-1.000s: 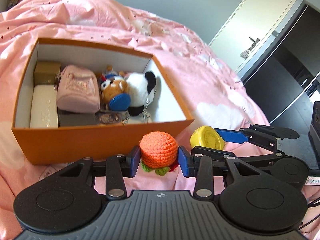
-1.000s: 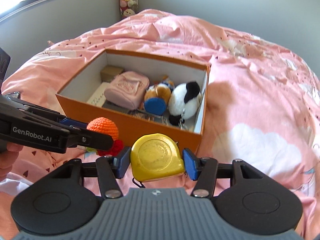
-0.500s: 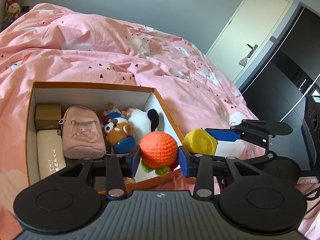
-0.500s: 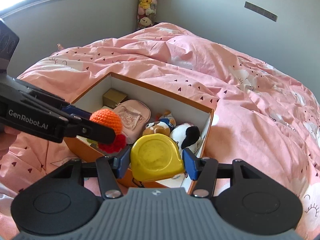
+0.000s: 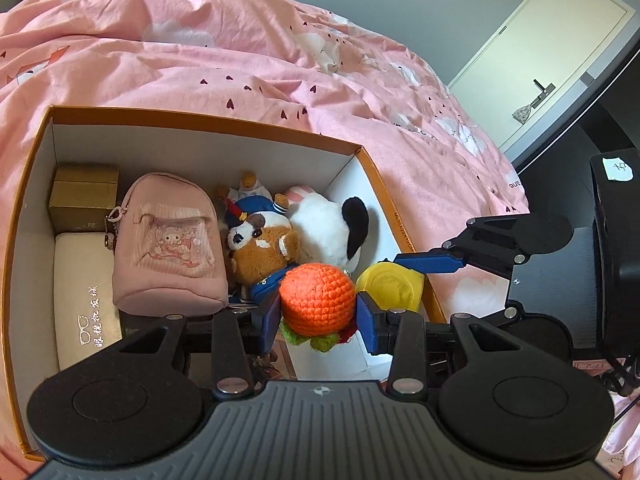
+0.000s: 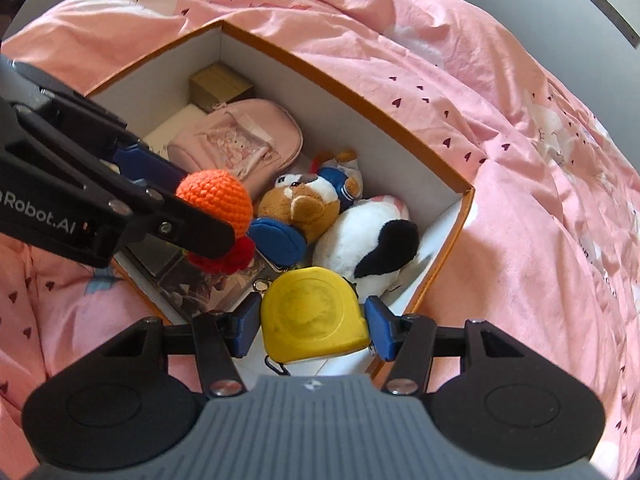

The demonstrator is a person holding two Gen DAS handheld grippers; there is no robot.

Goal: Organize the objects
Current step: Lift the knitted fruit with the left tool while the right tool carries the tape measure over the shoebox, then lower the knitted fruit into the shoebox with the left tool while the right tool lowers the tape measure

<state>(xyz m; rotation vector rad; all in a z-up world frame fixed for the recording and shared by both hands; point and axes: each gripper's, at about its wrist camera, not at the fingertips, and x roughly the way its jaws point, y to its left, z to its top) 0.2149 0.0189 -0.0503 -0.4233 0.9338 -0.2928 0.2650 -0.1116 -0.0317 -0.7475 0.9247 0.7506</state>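
Note:
My left gripper [image 5: 318, 316] is shut on an orange crocheted ball [image 5: 317, 297] with green and red trim, held over the near right part of the orange box [image 5: 200, 120]. My right gripper [image 6: 312, 326] is shut on a yellow tape measure [image 6: 314, 316], held above the box's near right corner. The tape measure [image 5: 390, 284] and the right gripper's blue finger also show in the left wrist view, just right of the ball. In the right wrist view the ball [image 6: 216, 192] hangs left of the tape measure.
The box [image 6: 360, 92] holds a gold carton [image 5: 84, 196], a white case [image 5: 84, 304], a pink pouch [image 5: 168, 248], a brown plush [image 5: 264, 248] and a white-and-black plush [image 5: 332, 232]. Pink bedding [image 5: 200, 40] surrounds it. A door [image 5: 540, 52] and dark furniture stand at right.
Both grippers have moved forward from in front of the box to above its open top, still holding the ball and the tape measure. The right gripper has rolled.

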